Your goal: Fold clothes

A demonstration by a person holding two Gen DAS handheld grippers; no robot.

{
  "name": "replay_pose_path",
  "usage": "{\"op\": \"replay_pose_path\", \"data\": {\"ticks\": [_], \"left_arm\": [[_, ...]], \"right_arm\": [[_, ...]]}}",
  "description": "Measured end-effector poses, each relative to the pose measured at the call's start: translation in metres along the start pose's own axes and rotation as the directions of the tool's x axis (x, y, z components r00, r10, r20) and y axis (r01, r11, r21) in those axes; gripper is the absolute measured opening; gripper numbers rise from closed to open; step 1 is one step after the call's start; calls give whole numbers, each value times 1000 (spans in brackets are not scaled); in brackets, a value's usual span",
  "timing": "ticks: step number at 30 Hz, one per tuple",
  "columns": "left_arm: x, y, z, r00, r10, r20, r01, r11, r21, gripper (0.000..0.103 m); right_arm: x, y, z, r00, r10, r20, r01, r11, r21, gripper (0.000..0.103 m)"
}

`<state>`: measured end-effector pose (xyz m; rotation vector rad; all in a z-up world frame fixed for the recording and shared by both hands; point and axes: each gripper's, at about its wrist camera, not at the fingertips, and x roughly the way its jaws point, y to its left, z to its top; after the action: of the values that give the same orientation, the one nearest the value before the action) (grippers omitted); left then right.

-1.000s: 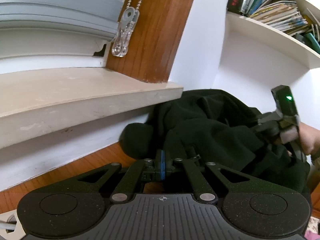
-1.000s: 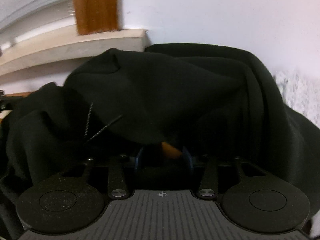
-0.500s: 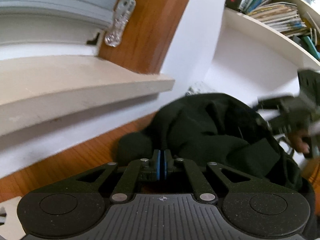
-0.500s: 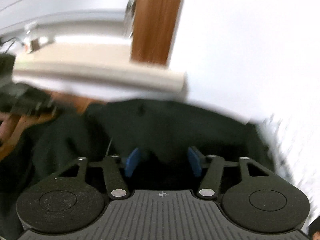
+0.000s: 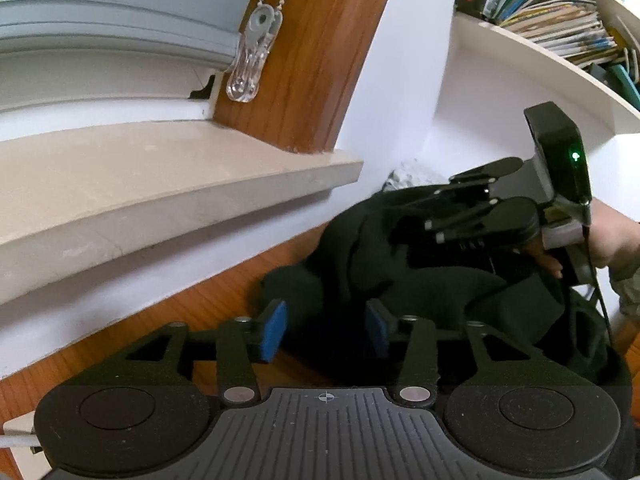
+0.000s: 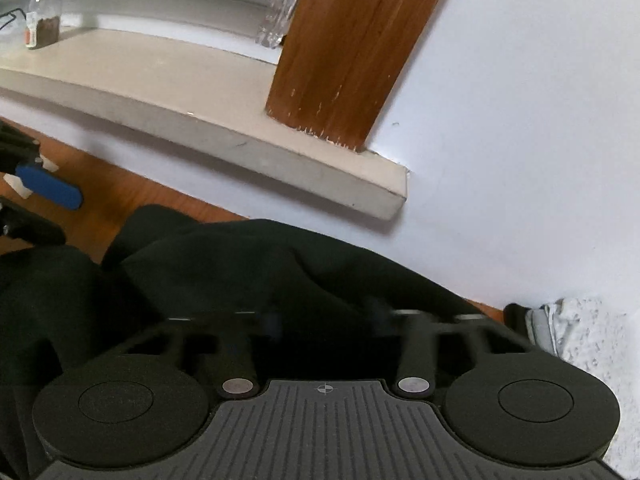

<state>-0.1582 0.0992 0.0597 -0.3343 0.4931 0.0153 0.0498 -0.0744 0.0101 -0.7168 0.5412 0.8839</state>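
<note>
The black garment (image 5: 420,280) lies bunched on the wooden floor (image 5: 180,320) against the wall. The left gripper (image 5: 326,328) is spread wide, cloth's edge straight ahead between its pads – the right gripper (image 6: 326,322), released too, sits over the heap, nearer

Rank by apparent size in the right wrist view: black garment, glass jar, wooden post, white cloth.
1. black garment
2. wooden post
3. white cloth, cut off by the frame edge, so unsure
4. glass jar, smallest, though farthest from the camera
</note>
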Motion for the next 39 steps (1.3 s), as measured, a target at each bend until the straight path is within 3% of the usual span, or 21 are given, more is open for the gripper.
{"op": "replay_pose_path", "data": {"ticks": [1,4,7,11,13,15,16,17,19,21,30,39], "left_arm": [[0,1,0,1000,-8,-6,8,1000,-1,53],[-4,6,2,999,-44,7,44,998,-34,55],[-10,10,4,996,-81,23,82,995,-64,67],[3,1,-1,987,-155,-37,153,987,-53,71],[14,-5,-8,987,-146,-66,143,989,-40,70],[22,-6,-15,986,-153,-69,150,988,-48,64],[22,-5,-16,981,-183,-64,179,982,-62,45],[22,-6,-16,979,-195,-62,191,980,-61,37],[19,-11,-16,981,-188,-55,186,982,-37,26],[13,-17,-15,987,-158,-27,158,987,-9,21],[-82,-25,10,991,-89,102,83,994,69,18],[-153,-4,4,986,45,160,-50,998,31,17]], "right_arm": [[-4,-1,0,1000,-3,15,3,1000,-4,17],[-13,-4,4,997,-41,69,41,999,-1,14],[-26,-8,6,987,-95,132,94,995,20,12],[-52,-18,-1,964,-152,219,143,988,56,11],[-60,-19,-3,957,-162,239,154,987,54,11],[-67,-20,-5,950,-173,260,164,985,54,10],[-70,-20,-5,945,-180,272,170,984,59,10],[-73,-21,-6,941,-187,283,176,982,65,10],[-79,-21,-7,931,-201,305,187,979,75,10],[-87,-21,-7,920,-225,321,209,974,81,10],[-149,-39,16,824,-371,429,319,928,190,9],[-219,-84,26,703,-525,481,381,848,368,3]]}}
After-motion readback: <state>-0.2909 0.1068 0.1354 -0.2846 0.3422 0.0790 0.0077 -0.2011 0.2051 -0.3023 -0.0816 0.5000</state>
